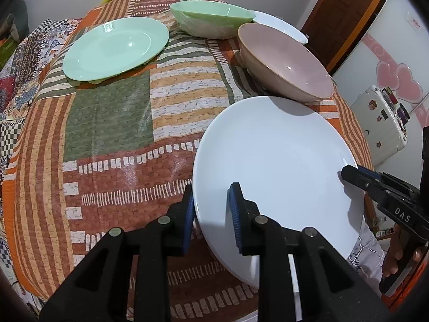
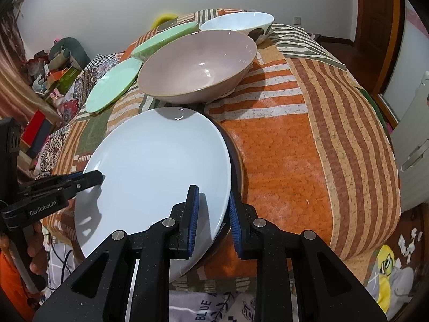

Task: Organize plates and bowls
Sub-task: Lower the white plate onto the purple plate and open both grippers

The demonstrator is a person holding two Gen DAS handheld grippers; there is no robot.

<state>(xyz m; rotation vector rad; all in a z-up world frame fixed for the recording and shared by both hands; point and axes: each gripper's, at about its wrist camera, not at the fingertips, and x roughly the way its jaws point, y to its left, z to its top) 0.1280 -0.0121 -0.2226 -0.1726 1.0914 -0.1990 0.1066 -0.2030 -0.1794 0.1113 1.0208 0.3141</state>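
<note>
The white plate is being held by both grippers at opposite rims, tilted over the near edge of the table. The left gripper is clenched on its left rim, one blue pad above and one below. The right gripper is clenched on its right rim in the same manner. A dark plate is lying under the white plate; only a thin edge of it is being shown, so its full shape cannot be told. Just beyond the grippers a pink bowl is standing. Farther, to the left, a green plate is lying, with a green bowl behind. A white bowl is partly being hidden by the pink bowl.
</note>
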